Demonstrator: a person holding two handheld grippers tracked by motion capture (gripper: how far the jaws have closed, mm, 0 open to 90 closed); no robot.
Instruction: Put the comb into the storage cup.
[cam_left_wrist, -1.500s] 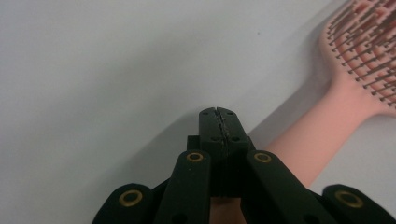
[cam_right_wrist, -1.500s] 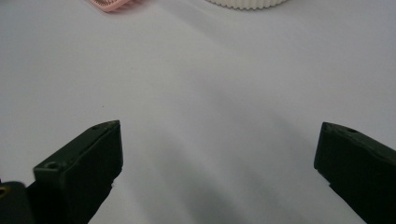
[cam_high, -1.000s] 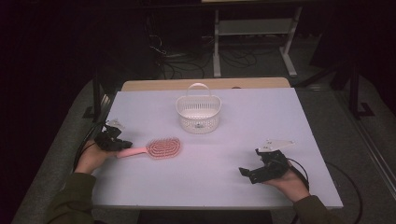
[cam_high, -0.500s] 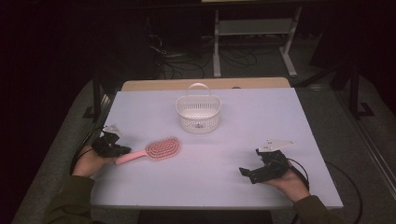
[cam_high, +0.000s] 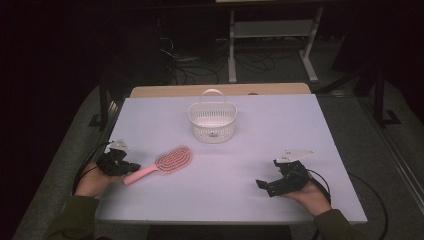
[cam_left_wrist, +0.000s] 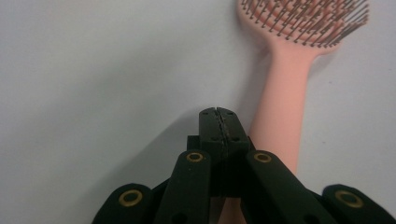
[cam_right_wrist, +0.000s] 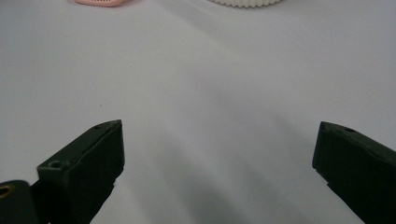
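Brush: pink hairbrush (cam_high: 162, 166) lies flat on the worktop (cam_high: 260, 130), left-front area, bristles up. Head points toward the basket, handle points back at your left hand (cam_high: 91, 181).
Brush handle: in the left gripper view the handle (cam_left_wrist: 280, 112) runs just beside your closed jaws, on their right, and passes under the tool body at the bottom edge. Can't tell if it touches the tool.
Left tool: left tool (cam_high: 131, 166) is fully closed, pads meeting, nothing between them. Sits at the handle's end, low over the worktop.
Left-tool tip: left tool (cam_left_wrist: 218, 113) points along the handle toward the brush head (cam_left_wrist: 303, 18).
Right tool: right tool (cam_high: 261, 185) is wide open, nothing in it, at the right-front of the worktop, well apart from the brush. Your right hand (cam_high: 311, 192) rests behind it.
Right-tool view: right tool (cam_right_wrist: 217, 140) has bare worktop between its jaws; brush edge (cam_right_wrist: 100, 2) and basket base (cam_right_wrist: 245, 3) far off at the top.
Basket: white slotted basket (cam_high: 212, 120) with hoop handle stands upright, centre-back, near the brush head but apart from it.
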